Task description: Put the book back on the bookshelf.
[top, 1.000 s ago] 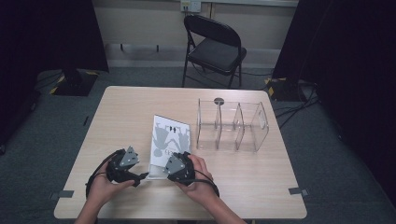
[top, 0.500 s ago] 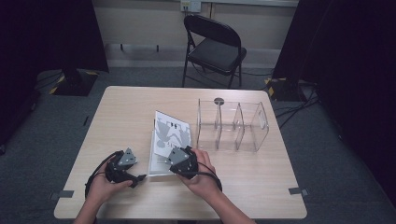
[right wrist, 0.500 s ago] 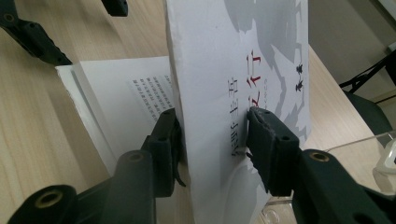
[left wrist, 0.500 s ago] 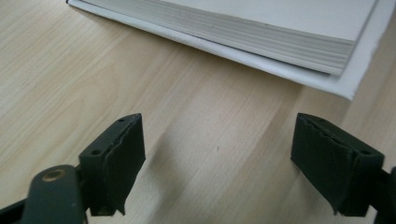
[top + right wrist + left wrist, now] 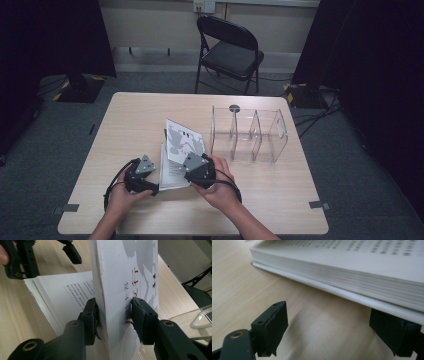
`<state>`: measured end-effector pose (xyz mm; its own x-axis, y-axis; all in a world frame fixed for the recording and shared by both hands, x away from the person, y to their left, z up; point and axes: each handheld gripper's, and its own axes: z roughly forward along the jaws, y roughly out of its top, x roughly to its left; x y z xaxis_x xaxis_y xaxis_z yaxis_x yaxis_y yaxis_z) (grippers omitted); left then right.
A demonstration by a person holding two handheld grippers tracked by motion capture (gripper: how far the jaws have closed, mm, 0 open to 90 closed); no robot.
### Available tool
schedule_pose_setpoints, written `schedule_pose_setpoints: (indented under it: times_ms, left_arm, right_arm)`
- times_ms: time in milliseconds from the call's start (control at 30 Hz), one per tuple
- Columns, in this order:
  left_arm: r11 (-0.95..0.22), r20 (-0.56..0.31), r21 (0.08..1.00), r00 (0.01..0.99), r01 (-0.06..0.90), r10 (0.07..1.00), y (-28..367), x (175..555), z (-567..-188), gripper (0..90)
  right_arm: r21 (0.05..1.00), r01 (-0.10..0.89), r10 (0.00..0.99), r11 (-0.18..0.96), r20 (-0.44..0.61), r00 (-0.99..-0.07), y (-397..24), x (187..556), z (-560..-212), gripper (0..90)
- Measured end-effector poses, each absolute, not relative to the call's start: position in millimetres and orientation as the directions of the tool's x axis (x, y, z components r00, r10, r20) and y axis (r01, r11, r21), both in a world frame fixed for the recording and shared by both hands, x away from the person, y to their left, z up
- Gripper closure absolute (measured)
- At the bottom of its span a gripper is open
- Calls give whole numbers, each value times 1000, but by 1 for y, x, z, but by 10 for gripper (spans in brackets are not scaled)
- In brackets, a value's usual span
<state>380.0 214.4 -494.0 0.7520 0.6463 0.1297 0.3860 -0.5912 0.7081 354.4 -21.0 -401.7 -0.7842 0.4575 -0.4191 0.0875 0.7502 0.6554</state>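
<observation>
Book [image 5: 177, 157] lies open at the desk's [image 5: 125, 120] near middle; the right gripper [image 5: 113, 315], jaws just closed, pinches its cover and front pages upright. Left gripper [image 5: 342, 322], jaws wide, edges under the lower pages. Next, probably: grip that block, then lift toward the rack [image 5: 249, 134].

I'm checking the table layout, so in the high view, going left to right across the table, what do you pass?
Left tongs → open book, its cover and front pages lifted by the right tongs → clear divided organizer near the table's right edge.
</observation>
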Motion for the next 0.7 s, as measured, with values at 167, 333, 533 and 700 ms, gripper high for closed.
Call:
schedule_pose_setpoints:
  times_ms: [167, 333, 533, 700]
  left_arm:
    - [-628, 185, 697, 760, 345, 623, 208, 382, -491, 160]
    - [-628, 245, 727, 749, 277, 615, 201, 378, -486, 159]
    - [-610, 253, 755, 751, 241, 610, 198, 375, -477, 184]
    - [-611, 266, 765, 766, 202, 585, 199, 375, -471, 218]
  right_arm:
    - [648, 89, 455, 756, -423, -784, -25, 353, -400, 589]
    - [653, 94, 456, 751, -412, -789, -25, 354, -395, 592]
    - [660, 83, 452, 747, -412, -791, -26, 356, -388, 593]
    - [667, 90, 459, 740, -403, -792, -26, 357, -383, 593]
